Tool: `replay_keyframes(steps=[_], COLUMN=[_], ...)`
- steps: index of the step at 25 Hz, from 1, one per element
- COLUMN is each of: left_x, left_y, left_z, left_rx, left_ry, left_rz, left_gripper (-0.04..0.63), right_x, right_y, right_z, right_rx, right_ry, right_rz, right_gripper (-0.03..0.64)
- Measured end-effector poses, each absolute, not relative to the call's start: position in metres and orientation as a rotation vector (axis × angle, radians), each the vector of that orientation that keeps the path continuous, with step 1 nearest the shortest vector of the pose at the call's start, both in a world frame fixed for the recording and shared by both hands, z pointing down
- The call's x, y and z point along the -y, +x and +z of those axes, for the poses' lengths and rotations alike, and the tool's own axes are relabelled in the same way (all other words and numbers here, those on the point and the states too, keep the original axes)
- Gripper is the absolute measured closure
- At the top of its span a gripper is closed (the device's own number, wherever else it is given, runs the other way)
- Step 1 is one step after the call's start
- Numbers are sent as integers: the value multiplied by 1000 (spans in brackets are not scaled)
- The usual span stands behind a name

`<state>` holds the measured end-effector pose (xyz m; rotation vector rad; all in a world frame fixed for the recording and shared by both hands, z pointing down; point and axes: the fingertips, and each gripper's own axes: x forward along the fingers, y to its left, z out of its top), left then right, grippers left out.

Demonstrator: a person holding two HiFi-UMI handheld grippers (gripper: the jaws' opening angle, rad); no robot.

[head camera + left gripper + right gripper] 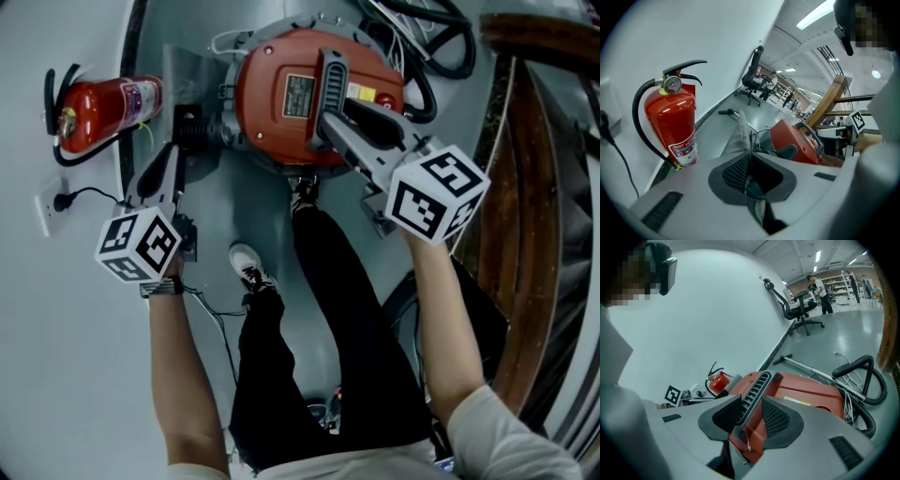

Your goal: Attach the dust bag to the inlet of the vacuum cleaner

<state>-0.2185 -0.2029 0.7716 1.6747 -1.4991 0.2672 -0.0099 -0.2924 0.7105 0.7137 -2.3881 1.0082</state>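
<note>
The red vacuum cleaner (281,112) stands on the grey floor between my feet and the wall. My right gripper (328,122) is shut on its ribbed grey carry handle (330,70), which runs between the jaws in the right gripper view as the handle (757,385) over the vacuum cleaner (811,397). My left gripper (187,127) is at the vacuum's left side, shut on the thin edge of the grey dust bag (192,70). In the left gripper view the dust bag (739,133) stands up from the left gripper (750,161), with the vacuum cleaner (792,138) just beyond. The inlet is hidden.
A red fire extinguisher (108,103) stands by the wall, left of the bag, near a wall socket (58,202) with a plug. A black hose (441,47) and cables lie behind the vacuum. Wooden railing (534,187) runs along the right. My shoe (251,267) is below the vacuum.
</note>
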Motion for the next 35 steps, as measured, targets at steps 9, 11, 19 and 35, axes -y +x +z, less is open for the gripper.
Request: replay_keyframes(steps=[9, 11, 19, 35], left_x=[204, 204, 203, 204], left_y=[-217, -216, -213, -207], left_z=[771, 771, 771, 768], left_rx=[1452, 1446, 1438, 1365], left_ry=[1666, 1657, 1619, 1582], left_rz=[231, 229, 199, 110], left_gripper=[577, 575, 575, 577], right_x=[292, 292, 292, 291], right_y=[-11, -12, -11, -12], right_z=[710, 711, 710, 710], right_rx=[2401, 2401, 2408, 2405], right_ry=[680, 682, 712, 709], right_rz=[996, 988, 989, 973], right_gripper=[480, 481, 482, 480])
